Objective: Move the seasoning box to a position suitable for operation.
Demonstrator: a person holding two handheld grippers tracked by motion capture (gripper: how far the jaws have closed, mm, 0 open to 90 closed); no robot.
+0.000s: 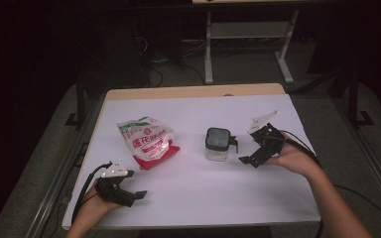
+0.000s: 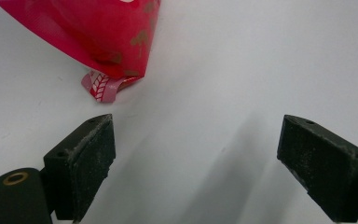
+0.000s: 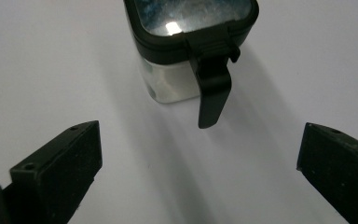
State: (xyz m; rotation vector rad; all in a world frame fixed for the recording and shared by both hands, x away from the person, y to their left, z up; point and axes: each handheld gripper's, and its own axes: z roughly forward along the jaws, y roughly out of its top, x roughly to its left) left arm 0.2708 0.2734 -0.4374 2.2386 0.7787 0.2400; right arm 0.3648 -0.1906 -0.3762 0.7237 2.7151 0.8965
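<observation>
While both grippers gape empty, the right gripper (image 1: 252, 148) faces the jar (image 1: 217, 144) at mid-table, its latch (image 3: 212, 88) toward it; the left gripper (image 1: 131, 191) fronts the bag (image 1: 146, 141).

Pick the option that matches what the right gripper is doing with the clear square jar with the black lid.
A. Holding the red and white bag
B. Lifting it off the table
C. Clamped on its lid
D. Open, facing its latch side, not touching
D: the right gripper has its jaws spread wide, apart from the clear square jar with the black lid, which stands on the white table.
</observation>
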